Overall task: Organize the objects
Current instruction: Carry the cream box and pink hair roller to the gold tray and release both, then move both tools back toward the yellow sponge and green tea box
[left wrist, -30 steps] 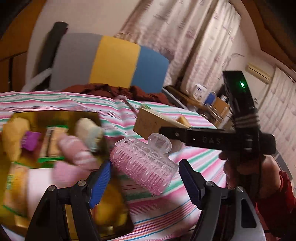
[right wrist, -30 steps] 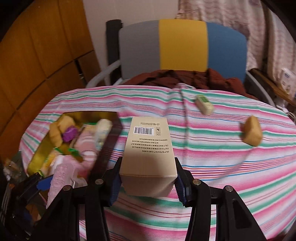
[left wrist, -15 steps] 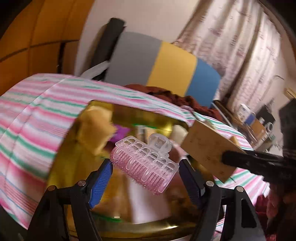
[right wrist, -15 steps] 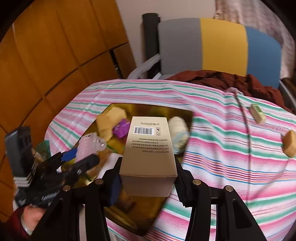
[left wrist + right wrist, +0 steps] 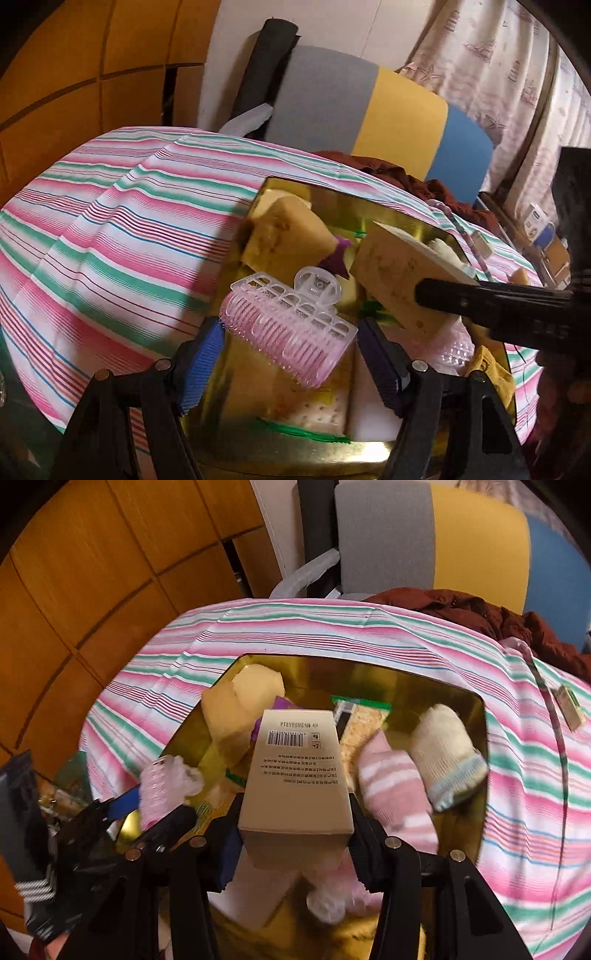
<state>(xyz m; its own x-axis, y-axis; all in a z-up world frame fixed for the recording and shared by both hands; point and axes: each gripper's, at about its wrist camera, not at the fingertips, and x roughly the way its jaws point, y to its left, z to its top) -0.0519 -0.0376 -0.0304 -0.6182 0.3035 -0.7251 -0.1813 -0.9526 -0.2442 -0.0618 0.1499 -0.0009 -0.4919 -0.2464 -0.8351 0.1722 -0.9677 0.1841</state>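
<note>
Right tool (image 5: 295, 834) clenched on the tan box (image 5: 297, 775), long axis running away from the camera, barcode end farthest; left tool (image 5: 291, 354) grasping the pink hair roller (image 5: 288, 328) crosswise; both over the gold tray (image 5: 406, 683).

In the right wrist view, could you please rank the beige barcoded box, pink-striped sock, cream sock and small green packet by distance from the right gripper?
1. Beige barcoded box: held in the right gripper.
2. Pink-striped sock: just right, in the gold tray.
3. Cream sock: farther right.
4. Small green packet: on the cloth, far right.

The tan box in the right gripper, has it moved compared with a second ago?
Yes. The tan box, clamped in the right gripper, has moved off the striped cloth leftward, now above the gold tray.
</note>
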